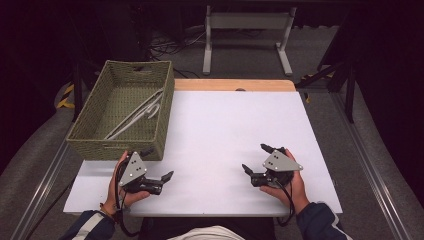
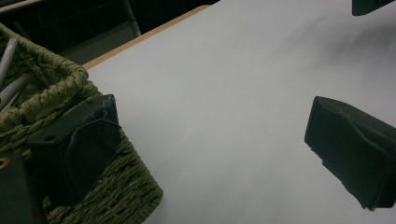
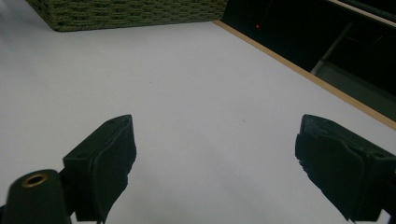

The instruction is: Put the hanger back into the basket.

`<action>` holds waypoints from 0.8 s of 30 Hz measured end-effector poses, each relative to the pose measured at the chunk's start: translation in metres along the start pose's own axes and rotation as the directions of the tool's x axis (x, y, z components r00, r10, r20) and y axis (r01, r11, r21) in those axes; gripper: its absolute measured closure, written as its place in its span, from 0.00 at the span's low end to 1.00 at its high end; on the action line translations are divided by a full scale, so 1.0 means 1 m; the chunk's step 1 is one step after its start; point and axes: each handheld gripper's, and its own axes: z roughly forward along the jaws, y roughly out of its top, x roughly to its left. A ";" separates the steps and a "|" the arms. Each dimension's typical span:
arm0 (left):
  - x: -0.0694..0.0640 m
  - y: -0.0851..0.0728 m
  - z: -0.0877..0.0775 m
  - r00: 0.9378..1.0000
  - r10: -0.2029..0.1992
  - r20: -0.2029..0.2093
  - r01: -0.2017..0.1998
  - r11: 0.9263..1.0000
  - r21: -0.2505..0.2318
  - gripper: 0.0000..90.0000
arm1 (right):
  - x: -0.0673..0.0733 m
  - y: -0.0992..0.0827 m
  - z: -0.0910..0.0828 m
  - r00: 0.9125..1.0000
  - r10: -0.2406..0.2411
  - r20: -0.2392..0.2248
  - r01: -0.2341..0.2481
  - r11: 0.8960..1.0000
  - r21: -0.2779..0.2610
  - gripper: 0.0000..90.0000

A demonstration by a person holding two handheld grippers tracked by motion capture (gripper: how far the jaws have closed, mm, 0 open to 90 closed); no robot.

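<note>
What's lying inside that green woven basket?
Inside the basket, pale hangers lie slanted across the bottom; how many is hard to tell. The near wall hides the floor just behind it, so anything lying there is covered.

Both grippers, left gripper (image 1: 159, 164) and right gripper (image 1: 254, 158), are black with chunky padded jaws, grey triangular plates dotted with screws, trailing black cables; sleeves are dark navy with white stripes.

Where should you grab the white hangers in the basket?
Probably on the long straight bars of the white hangers, coming from above. They lie slanted in the green woven basket, whose tall walls block the sides. The left gripper is nearer and open; the right gripper is open too.
</note>
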 end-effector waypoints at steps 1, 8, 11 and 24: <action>0.000 0.000 0.000 1.000 0.000 0.000 0.000 1.000 0.000 0.05 | 0.000 0.000 0.000 1.000 0.000 0.000 0.000 1.000 0.000 0.14; 0.000 0.000 0.000 1.000 0.009 0.001 -0.009 1.000 0.004 0.05 | 0.001 0.000 0.001 1.000 0.003 0.002 -0.003 1.000 0.000 0.14; 0.000 0.000 0.000 1.000 0.007 0.002 -0.007 1.000 0.002 0.05 | 0.001 0.000 0.001 1.000 0.004 0.003 -0.004 1.000 -0.001 0.14; 0.000 -0.001 0.002 1.000 0.004 0.011 -0.004 1.000 0.011 0.05 | 0.002 -0.001 0.002 1.000 -0.007 0.004 0.007 1.000 0.002 0.14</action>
